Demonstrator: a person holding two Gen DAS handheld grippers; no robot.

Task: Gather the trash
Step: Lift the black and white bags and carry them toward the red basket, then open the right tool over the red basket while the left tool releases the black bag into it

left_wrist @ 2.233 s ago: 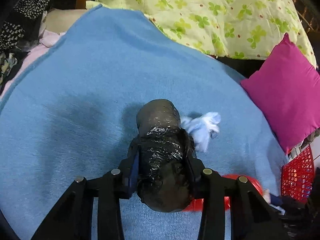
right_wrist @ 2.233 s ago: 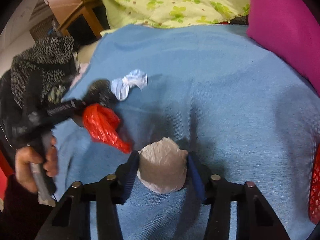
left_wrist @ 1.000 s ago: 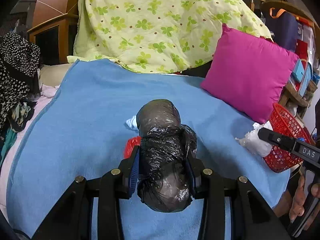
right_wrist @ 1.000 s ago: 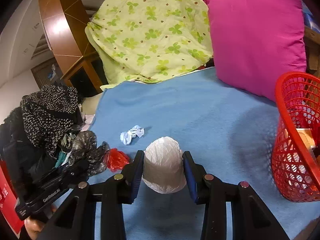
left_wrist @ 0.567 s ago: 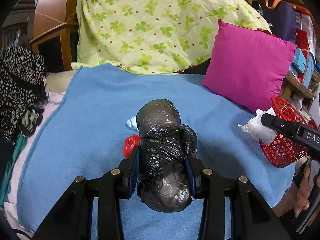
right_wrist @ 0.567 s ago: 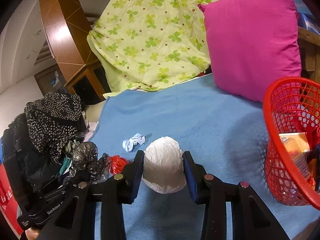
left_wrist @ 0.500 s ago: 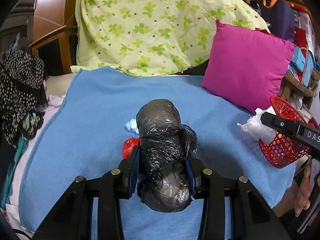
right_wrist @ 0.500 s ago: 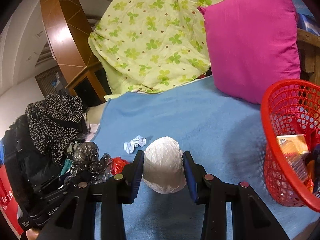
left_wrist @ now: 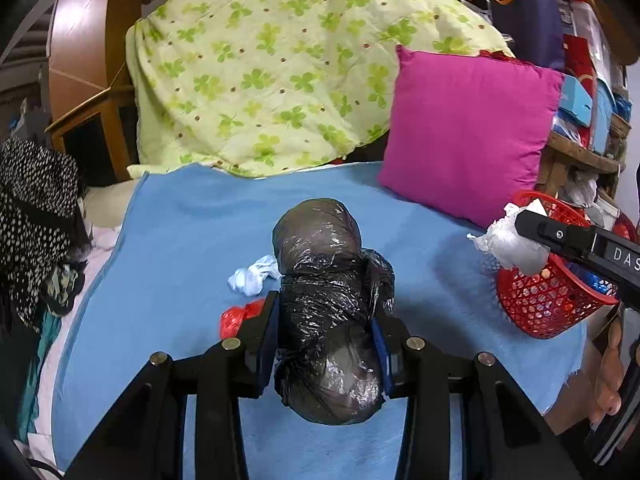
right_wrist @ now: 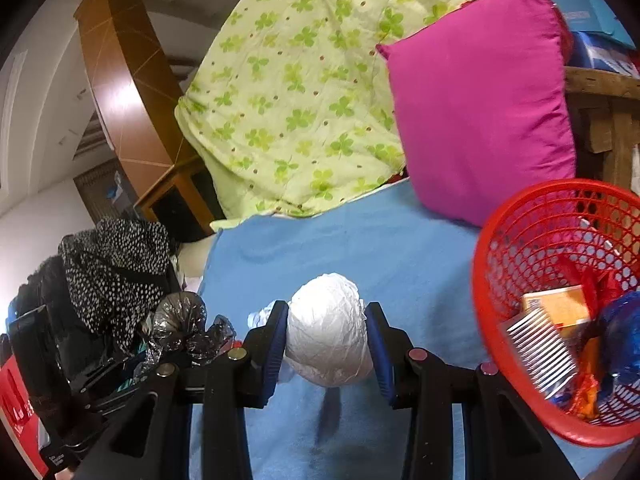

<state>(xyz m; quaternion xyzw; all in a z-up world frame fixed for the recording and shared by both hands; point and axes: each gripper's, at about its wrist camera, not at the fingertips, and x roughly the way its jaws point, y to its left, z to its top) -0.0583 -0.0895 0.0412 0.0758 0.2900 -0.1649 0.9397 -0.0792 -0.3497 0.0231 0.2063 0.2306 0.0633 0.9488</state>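
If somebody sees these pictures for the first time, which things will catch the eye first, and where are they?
First, the two bundles held up over the blue blanket: a crumpled black plastic bag in the left gripper and a white plastic wad in the right gripper, jaws shut on each. Next, the red mesh basket of trash at the blanket's right edge, below the magenta pillow.

Ahead of me a blue blanket covered the bed. At its far end a pale green quilt printed with clovers was heaped up, and a pink cushion leaned upright just beside it, its lower edge touching the blanket. Off to my left a black-and-white spotted garment hung over a dark pile. A wooden cabinet rose behind the quilt.
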